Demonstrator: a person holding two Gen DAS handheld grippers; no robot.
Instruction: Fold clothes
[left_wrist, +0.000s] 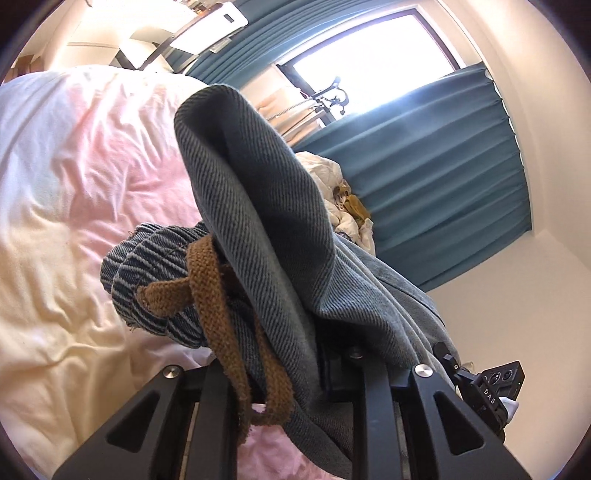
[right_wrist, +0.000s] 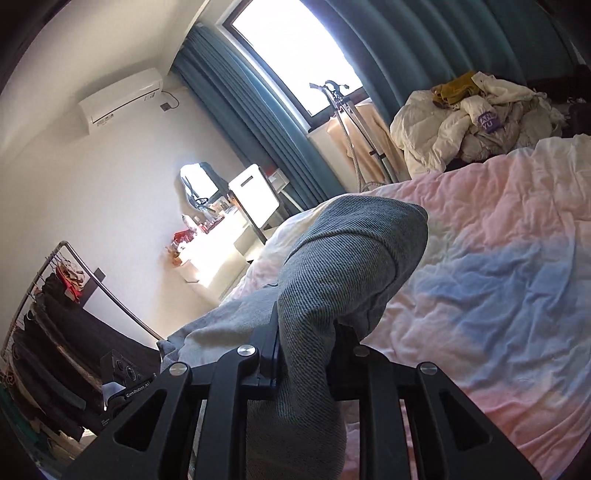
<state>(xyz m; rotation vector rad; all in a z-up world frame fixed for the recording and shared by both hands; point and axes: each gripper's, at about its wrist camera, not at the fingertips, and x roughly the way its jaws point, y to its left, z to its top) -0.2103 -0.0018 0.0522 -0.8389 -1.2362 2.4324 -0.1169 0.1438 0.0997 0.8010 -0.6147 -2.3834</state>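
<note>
A grey twill garment (left_wrist: 258, 206) is bunched up and lifted above the bed. In the left wrist view its striped waistband (left_wrist: 155, 273) and a brown drawstring (left_wrist: 218, 306) hang to the left. My left gripper (left_wrist: 295, 354) is shut on this cloth, which bulges over the fingertips and hides them. In the right wrist view the same grey garment (right_wrist: 343, 266) rises as a hump out of my right gripper (right_wrist: 303, 358), which is shut on it. The cloth stretches left towards the left gripper's body (right_wrist: 125, 376). The right gripper's body (left_wrist: 495, 384) shows at the lower right of the left wrist view.
A bed with a crumpled pink, cream and blue duvet (right_wrist: 498, 280) lies below both grippers. A heap of cream clothes (right_wrist: 476, 114) sits at its far side by teal curtains (left_wrist: 443, 177). A clothes rack (right_wrist: 55, 332) and a dressing table (right_wrist: 210, 258) stand along the wall.
</note>
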